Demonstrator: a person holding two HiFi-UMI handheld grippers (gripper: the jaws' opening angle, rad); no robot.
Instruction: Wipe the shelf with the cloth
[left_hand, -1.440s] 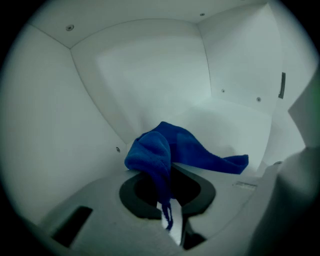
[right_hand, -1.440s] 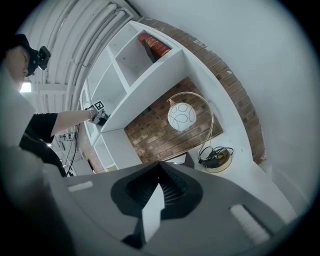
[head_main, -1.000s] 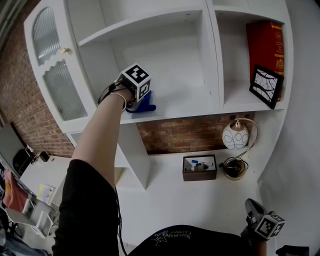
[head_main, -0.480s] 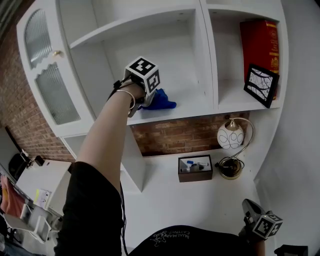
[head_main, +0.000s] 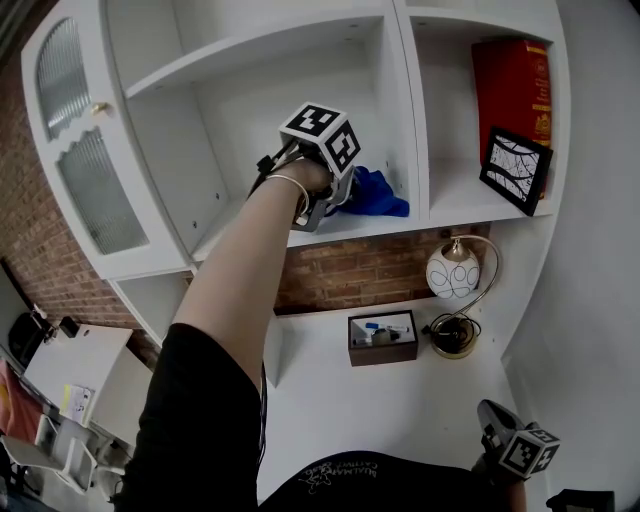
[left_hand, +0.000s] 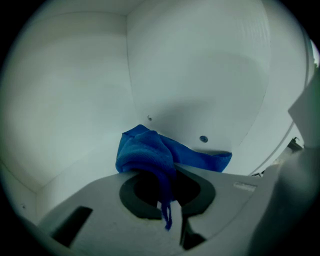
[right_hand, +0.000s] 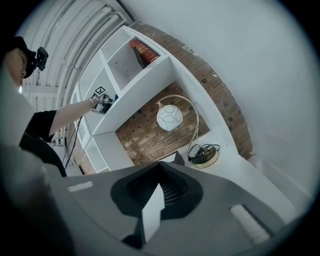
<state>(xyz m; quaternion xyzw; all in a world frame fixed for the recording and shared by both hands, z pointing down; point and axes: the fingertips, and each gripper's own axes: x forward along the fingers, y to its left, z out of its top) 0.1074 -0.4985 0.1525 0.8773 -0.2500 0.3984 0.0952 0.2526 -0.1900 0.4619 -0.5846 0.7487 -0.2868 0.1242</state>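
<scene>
A blue cloth (head_main: 380, 194) lies bunched on the white shelf board (head_main: 425, 217), near the upright divider. My left gripper (head_main: 343, 199) is shut on the cloth's near end and pressed low to the shelf, at arm's length. In the left gripper view the cloth (left_hand: 149, 149) bulges out ahead of the left gripper (left_hand: 166, 199), and a thin strip hangs between the jaws. Low at the right, my right gripper (head_main: 503, 437) hangs by the person's side. In its own view the right gripper (right_hand: 159, 186) is shut with nothing in it.
A divider (head_main: 404, 110) walls off the right bay, which holds a red book (head_main: 514, 85) and a framed picture (head_main: 515, 170). Below stand a globe lamp (head_main: 452, 272) and a brown box (head_main: 382, 338). A glazed cabinet door (head_main: 75, 150) stands open at left.
My left gripper has slid to the right along the shelf with the cloth, from mid-shelf to near the divider. The right gripper has stayed low at the side.
</scene>
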